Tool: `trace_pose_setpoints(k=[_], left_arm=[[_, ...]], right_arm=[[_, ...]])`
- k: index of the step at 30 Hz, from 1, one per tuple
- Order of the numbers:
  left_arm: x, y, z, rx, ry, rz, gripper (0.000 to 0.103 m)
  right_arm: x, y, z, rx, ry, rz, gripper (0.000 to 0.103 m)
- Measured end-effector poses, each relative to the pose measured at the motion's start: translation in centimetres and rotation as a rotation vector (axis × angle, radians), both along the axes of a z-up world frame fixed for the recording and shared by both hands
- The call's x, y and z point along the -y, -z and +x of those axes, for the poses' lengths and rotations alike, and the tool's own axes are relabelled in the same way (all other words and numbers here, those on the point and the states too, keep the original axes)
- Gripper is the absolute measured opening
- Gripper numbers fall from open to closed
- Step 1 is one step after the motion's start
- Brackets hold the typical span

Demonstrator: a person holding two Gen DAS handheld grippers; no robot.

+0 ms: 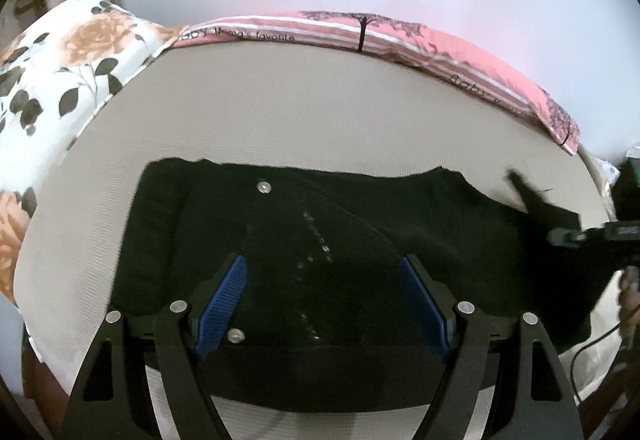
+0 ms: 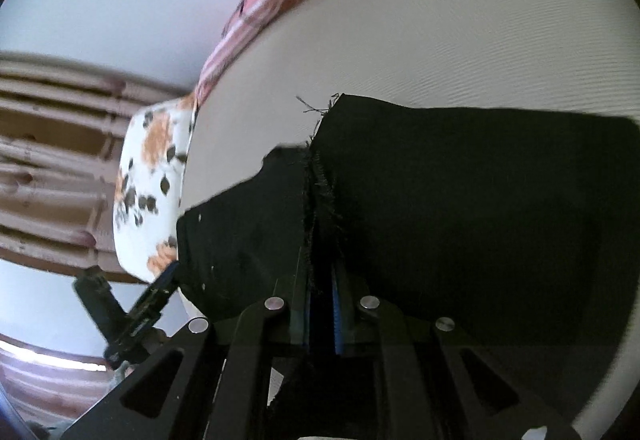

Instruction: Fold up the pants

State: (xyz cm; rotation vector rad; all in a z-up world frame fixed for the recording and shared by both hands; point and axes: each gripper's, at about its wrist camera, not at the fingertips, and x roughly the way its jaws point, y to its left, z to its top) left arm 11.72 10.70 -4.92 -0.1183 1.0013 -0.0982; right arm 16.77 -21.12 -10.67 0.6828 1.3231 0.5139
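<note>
2 grippers: right gripper (image 2: 320,280) clamps black pants (image 2: 460,199); left gripper (image 1: 324,300) gapes.

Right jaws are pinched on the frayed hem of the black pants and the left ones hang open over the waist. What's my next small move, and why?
Probably carry the right gripper, shut on the frayed hem, on toward the waistband and lay it there. The black pants lie flat on the mattress, and the left gripper is open, holding nothing.
</note>
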Motion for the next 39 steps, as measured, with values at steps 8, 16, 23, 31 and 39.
trace_pose_setpoints(k=[8,16,23,31,39], left_arm=[[-1.2,0.2,0.1,0.003,0.023,-0.042,0.078],[-0.2,0.3,0.4,0.004,0.056,-0.068,0.078],[2.4,0.0,0.9,-0.021,0.131,-0.128,0.078],[6.9,2.5,1.8,-0.219,0.217,-0.327,0.078],[9.0,5.8,2.1,-0.44,0.218,-0.415,0.034]], right_arm=[[-6.1,1.4,-0.4,-0.005,-0.117,-0.161,0.012],[-9.4,0.1,-2.0,0.015,-0.21,-0.124,0.029],[-4.0,-2.2,-3.2,0.065,-0.124,-0.251,0.033],[3.1,-1.9,-5.5,0.059,0.02,-0.319,0.039],[5.3,-0.8,-6.2,0.031,0.073,-0.303,0.039]])
